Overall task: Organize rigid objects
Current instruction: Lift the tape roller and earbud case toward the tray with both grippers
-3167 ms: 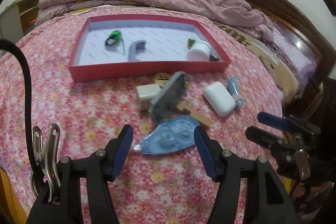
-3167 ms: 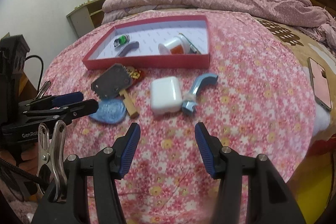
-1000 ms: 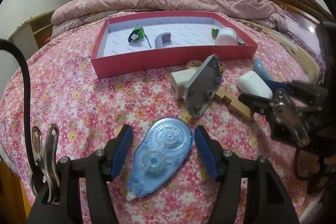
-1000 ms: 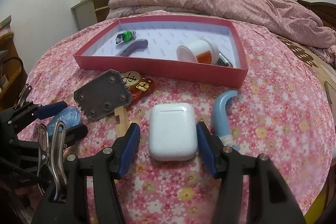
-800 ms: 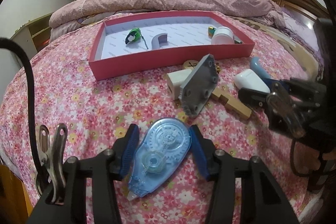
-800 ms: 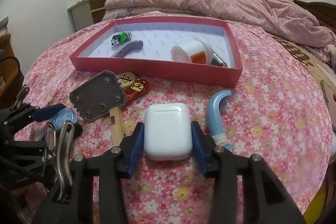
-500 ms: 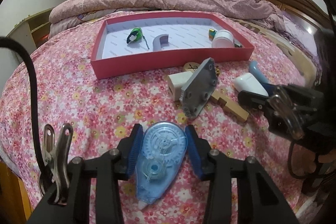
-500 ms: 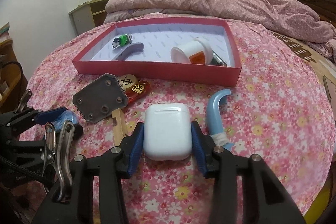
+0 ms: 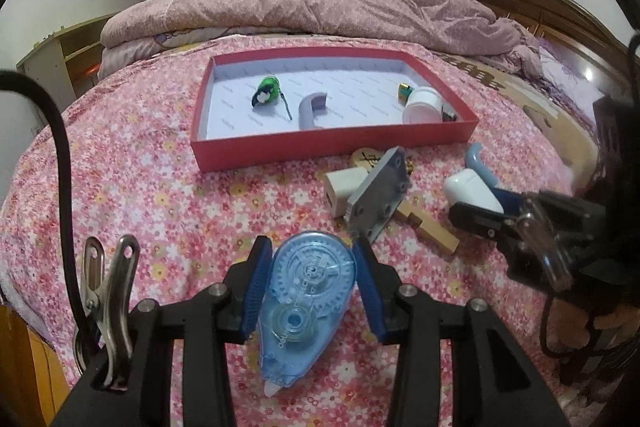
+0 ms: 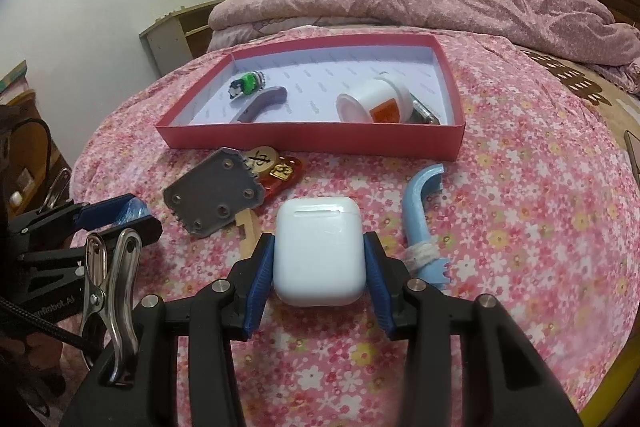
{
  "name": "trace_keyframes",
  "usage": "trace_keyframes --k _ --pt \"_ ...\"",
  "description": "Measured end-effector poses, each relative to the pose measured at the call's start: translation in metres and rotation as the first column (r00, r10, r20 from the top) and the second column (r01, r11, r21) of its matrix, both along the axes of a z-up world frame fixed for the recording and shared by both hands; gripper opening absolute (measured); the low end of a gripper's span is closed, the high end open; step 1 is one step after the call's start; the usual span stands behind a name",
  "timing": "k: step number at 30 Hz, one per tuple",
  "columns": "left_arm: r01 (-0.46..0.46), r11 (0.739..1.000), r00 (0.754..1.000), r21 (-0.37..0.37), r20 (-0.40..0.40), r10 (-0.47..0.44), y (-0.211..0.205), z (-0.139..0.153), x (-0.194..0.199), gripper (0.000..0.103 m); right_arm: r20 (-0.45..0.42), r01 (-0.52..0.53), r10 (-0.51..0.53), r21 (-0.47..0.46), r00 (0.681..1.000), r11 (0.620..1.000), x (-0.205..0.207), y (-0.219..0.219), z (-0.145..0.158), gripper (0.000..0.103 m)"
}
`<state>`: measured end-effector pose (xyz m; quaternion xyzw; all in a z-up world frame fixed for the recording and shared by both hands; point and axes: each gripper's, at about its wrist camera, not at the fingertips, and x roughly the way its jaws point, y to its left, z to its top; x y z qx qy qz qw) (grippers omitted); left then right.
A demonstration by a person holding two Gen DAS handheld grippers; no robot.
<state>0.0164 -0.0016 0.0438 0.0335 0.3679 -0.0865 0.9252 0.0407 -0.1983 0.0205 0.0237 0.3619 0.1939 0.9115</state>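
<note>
My left gripper (image 9: 312,283) is shut on a clear blue correction tape dispenser (image 9: 306,307) and holds it just above the floral bedspread. My right gripper (image 10: 320,279) is shut on a white earbud case (image 10: 320,251), which also shows in the left wrist view (image 9: 472,191). A red tray (image 9: 332,143) with a white floor lies further back; in the right wrist view (image 10: 316,137) it holds a green toy (image 10: 246,83), a grey curved piece (image 10: 264,101) and a white jar (image 10: 376,101).
Between the grippers and the tray lie a grey plate (image 10: 216,195), a white charger block (image 9: 340,187), a wooden piece (image 9: 428,227), a red charm (image 10: 280,171) and a light blue hook (image 10: 420,211). A rolled pink quilt (image 9: 320,7) lies behind the tray. A phone (image 10: 634,155) lies at the right edge.
Both grippers closed from open: the left on the correction tape, the right on the earbud case. Both objects have since risen slightly from the bedspread.
</note>
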Motion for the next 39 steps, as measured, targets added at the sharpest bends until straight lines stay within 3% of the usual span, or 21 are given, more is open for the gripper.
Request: trace_keyframes --k 16,27,39 --pt "-0.032 0.999 0.997 -0.003 0.071 0.032 0.010 0.030 0.017 0.044 -0.003 -0.009 0.009 0.030 1.000 1.000 -0.003 -0.004 0.012 0.044" --pt "-0.046 0.999 0.994 -0.018 0.102 0.047 0.018 0.052 0.059 0.044 0.003 -0.012 0.012 0.020 1.000 1.000 0.010 -0.005 0.034 0.044" --pt "-0.009 1.000 0.998 -0.012 0.063 0.010 0.018 0.049 0.117 0.044 -0.004 -0.006 0.006 -0.008 1.000 1.000 0.044 -0.006 0.058 0.044"
